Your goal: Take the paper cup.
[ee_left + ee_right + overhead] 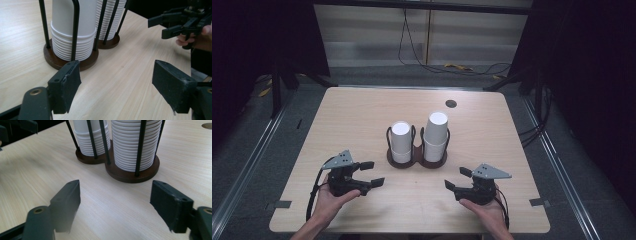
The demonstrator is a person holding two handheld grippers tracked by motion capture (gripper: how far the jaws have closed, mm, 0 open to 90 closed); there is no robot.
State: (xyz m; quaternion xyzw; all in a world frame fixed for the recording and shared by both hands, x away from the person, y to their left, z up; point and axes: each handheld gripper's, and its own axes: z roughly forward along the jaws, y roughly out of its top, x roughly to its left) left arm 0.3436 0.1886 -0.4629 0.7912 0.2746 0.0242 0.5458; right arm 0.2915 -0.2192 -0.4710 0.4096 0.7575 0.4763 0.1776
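The left gripper (373, 173) rests low on the near left of the table (347, 107), jaws standing apart with nothing between them, and aims toward the cup holder (417, 161) at the table's middle. That holder is a dark double base with black wire uprights; its left bay carries the shorter cup stack (401, 141), its right bay the taller cup stack (436, 134), both inverted white paper cups, nested tight. The right gripper (454, 179) sits near right, likewise spread and empty, pointed inward at the same holder. Judgement: the step in hand is an approach to draw a cup off a stack. To do it well, the working gripper should rise clear of the wire uprights and come at the top cup from above or high on the side, since the wires bar a low side grip. The pads should close lightly on the uppermost cup alone; paper walls will buckle under a hard squeeze. The other gripper would do well to steady the base or the stack beneath, as nested cups tend to lift together. A straight vertical pull is advised.
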